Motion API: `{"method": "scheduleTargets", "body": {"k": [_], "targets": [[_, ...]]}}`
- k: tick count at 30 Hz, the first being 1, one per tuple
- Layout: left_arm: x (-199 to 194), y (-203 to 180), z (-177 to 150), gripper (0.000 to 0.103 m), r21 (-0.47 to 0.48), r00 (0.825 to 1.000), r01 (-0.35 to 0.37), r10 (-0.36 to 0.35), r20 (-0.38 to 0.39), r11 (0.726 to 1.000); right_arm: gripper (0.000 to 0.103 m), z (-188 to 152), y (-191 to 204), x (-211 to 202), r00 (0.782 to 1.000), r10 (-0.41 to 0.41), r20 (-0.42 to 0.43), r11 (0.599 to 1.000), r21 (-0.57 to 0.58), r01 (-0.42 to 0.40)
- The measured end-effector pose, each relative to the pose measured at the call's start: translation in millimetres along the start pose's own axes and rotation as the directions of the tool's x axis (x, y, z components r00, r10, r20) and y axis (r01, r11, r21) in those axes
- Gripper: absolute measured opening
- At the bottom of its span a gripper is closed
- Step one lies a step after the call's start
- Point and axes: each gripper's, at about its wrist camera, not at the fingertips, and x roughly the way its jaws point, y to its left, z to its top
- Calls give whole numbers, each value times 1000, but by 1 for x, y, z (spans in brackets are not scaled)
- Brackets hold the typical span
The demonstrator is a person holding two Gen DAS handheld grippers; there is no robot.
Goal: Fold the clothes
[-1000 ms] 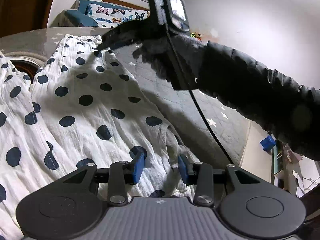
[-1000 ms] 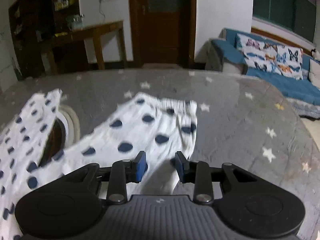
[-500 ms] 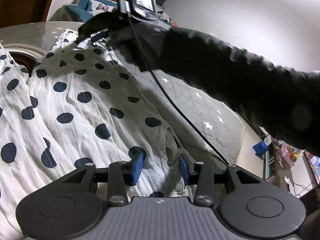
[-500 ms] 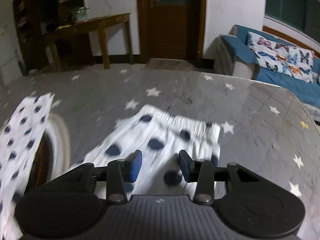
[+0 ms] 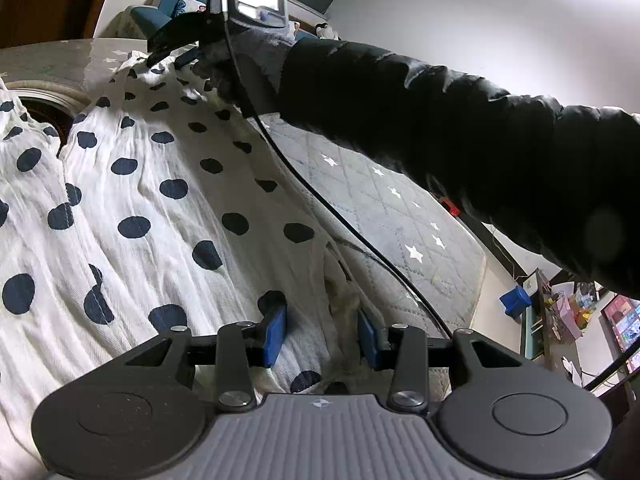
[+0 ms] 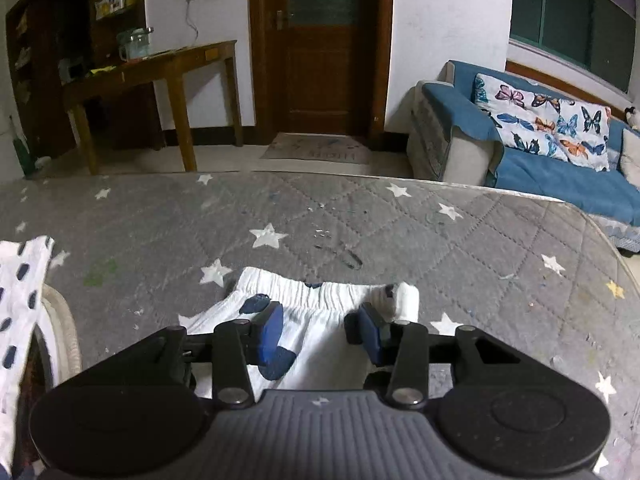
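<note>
A white garment with dark navy polka dots point(image 5: 160, 208) lies spread across a grey quilted mattress printed with white stars point(image 6: 360, 220), filling the left and centre of the left wrist view. The cloth is thin and finely ribbed, rumpled into long shallow wrinkles that run from the lower left toward the upper centre of the frame. Its far end narrows to a gathered, elasticated hem point(image 6: 328, 290), seen in the lower centre of the right wrist view as a puckered white band lying flat on the mattress, one corner curled over at the right. A second spotted panel point(image 6: 20, 280) lies at the left edge of that view, beside a pale ring-shaped object point(image 6: 64, 328).

The left gripper point(image 5: 322, 334), at the bottom centre of its own view, has its blue pads parted, with a bunched ridge of the fabric's edge rising between them; whether the pads press on it cannot be told. The right gripper point(image 6: 320, 332) has just been opening; its blue pads stand apart over the hem with cloth lying beneath and between them, not pinched. In the left wrist view that right gripper point(image 5: 168, 46) appears at upper centre, carried by a gloved hand point(image 5: 240, 68) in a black padded sleeve point(image 5: 460, 140), its tips down at the garment's far end.
</note>
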Motion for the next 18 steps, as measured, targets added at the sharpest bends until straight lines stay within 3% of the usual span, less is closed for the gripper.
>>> {"method": "scheduleTargets", "body": {"k": [7,11,18], "targets": [[4,0,-1,43,-1,1000,-5,5,4,1000,42,-1,21,-23,998,65,-22,992,-110,-67],[5,1,0,43,-3,1000,-4,4,4,1000,41,-6,41,-7,997,51,-55,982,-177,-60],[9,1,1,43,-11,1000,-2,2,8,1000,42,6,41,13,999,30,-28,996,-88,-32]]}}
